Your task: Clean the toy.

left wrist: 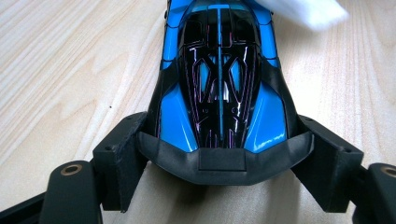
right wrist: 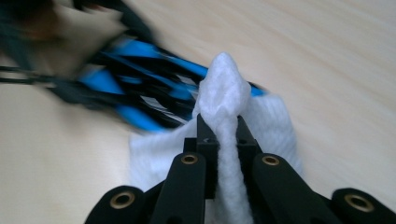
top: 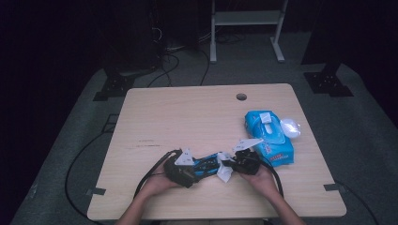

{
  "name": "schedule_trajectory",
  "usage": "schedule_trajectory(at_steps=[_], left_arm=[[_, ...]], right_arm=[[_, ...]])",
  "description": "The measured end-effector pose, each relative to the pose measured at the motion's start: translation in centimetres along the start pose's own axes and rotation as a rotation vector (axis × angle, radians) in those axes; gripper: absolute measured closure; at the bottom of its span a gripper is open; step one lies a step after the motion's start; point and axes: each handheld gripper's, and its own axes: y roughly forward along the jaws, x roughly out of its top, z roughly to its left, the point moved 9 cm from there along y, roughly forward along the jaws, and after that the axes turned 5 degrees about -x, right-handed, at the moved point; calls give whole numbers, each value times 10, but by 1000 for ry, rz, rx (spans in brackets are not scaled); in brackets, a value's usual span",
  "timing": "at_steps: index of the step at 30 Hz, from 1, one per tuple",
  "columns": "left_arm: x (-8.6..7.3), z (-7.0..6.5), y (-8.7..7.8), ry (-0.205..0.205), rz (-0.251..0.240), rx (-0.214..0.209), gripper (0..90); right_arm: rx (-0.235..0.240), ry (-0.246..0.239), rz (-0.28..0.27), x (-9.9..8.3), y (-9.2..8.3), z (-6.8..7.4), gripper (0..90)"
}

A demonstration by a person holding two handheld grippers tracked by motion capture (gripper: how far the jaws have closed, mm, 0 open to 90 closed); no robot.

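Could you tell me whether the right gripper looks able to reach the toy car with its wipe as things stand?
Probably yes: the right gripper, shut on the wipe, sits right beside the car, which the left gripper holds, with nothing between them.

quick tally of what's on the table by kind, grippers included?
Blue and black toy car, clamped at its rear: 1
White wet wipes: 2, one pinched, one crumpled beside the pack
Blue plastic wet-wipe pack: 1
Black two-jaw grippers: 2, left gripper and right gripper
Total: 6
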Motion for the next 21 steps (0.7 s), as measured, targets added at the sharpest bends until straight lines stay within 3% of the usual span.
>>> schedule_trajectory(at_steps=[1,2,3,5,6,7,8,10,11,12,14,18,21], left_arm=[[0,0,0,-1,0,-3,243],[0,0,0,-3,-1,-7,243],[0,1,0,-2,-1,-11,243],[0,1,0,-4,0,-12,243],[0,1,0,-6,-2,-10,243],[0,0,0,-4,-1,-5,242],[0,0,0,-7,4,0,242],[1,0,-1,-13,12,0,240],[1,0,-1,-38,12,-18,237],[1,0,-1,-38,12,-18,223],[-1,1,-5,-122,-14,-73,203],[-1,4,-9,-240,-64,-154,200],[1,5,-11,-276,-84,-183,229]], right_arm=[[-50,-2,18,-3,0,-9,857],[-54,12,26,-4,-1,-13,857],[-35,38,24,-4,-3,-12,857],[-16,37,9,-2,-4,-5,857],[46,11,-1,3,-2,13,857],[39,-9,7,3,1,15,857],[38,-9,2,3,3,15,857],[82,45,0,2,4,11,857],[89,56,3,1,3,10,857],[89,56,3,1,3,10,857],[73,54,-9,0,3,11,857],[77,55,-15,0,3,11,857],[69,45,-16,0,3,11,857]])
